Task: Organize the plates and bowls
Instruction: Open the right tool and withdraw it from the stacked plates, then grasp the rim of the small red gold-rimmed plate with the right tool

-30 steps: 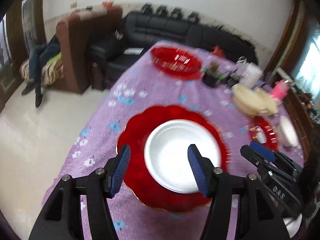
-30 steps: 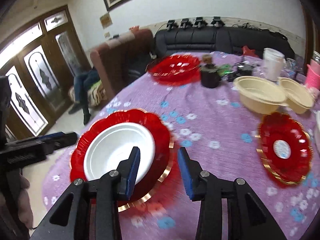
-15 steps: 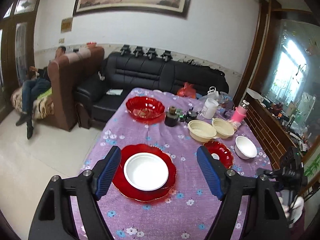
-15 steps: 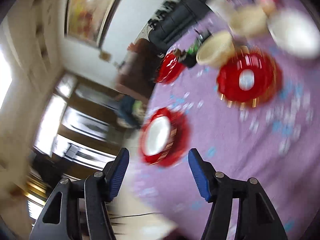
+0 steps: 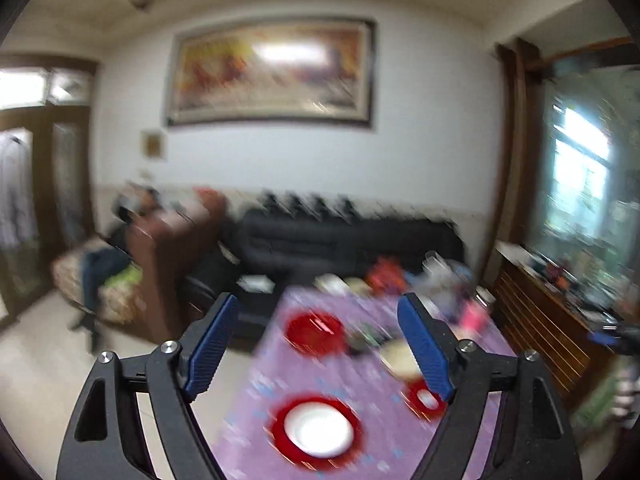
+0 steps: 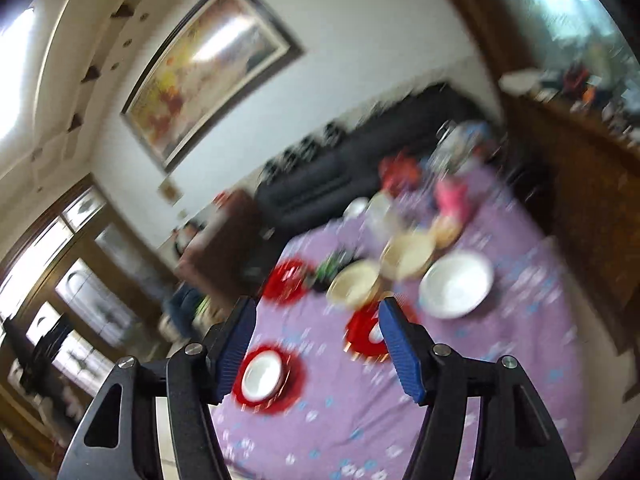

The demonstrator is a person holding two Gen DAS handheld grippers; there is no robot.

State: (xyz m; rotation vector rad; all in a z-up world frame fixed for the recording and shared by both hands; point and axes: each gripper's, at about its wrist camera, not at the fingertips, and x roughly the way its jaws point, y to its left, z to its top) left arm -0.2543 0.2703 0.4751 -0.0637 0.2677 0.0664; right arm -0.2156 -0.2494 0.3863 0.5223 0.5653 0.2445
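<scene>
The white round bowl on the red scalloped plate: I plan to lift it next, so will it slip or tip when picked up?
The white round bowl looks smooth and glossy, so it may slip between narrow pads. It is wide and shallow, so a one-sided rim pinch would probably tilt it. It rests loose on the red scalloped plate, which might shift if nudged. Both claws hang open, far above.

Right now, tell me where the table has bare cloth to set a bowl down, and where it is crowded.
Bare purple cloth lies at the near end, bordered by the white bowl on the big red plate, the small red plate and the lone white bowl. The far end is crowded: two cream bowls, red dish, blurred clutter.
</scene>
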